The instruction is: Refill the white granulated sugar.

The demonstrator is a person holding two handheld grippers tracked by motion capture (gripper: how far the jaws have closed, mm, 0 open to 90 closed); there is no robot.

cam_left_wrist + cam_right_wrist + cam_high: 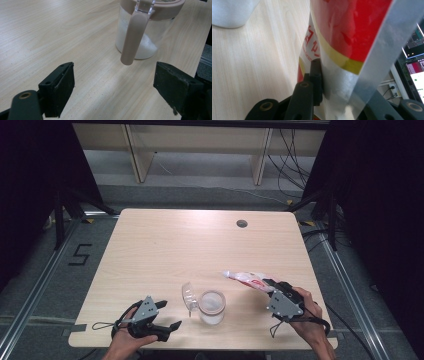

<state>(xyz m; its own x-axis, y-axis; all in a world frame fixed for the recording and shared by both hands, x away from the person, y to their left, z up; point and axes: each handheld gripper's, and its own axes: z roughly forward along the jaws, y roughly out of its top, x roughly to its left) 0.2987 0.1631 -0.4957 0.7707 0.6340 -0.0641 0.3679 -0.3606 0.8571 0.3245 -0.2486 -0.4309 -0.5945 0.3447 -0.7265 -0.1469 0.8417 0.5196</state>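
Note:
A clear jar point(212, 307) with white powder in it stands near the table's front edge, its clear lid point(189, 297) flipped open to the left. In the left gripper view the jar point(150, 37) has a pinkish-brown rim and a handle point(132, 37) that faces my jaws. My left gripper point(170, 314) point(115, 75) lies to the left of the jar, open, nothing between its pads. To the right of the jar, my right gripper point(269, 284) point(332, 85) is shut on a red, white and silver bag point(247, 278) point(347, 30), which is tilted with its far end toward the jar.
The wooden table point(200, 245) has a round cable hole point(242, 223) at the back right. A pale shelf unit point(200, 150) stands beyond it, with dark curtains on both sides. A lit screen point(414, 67) shows at the right edge of the right gripper view.

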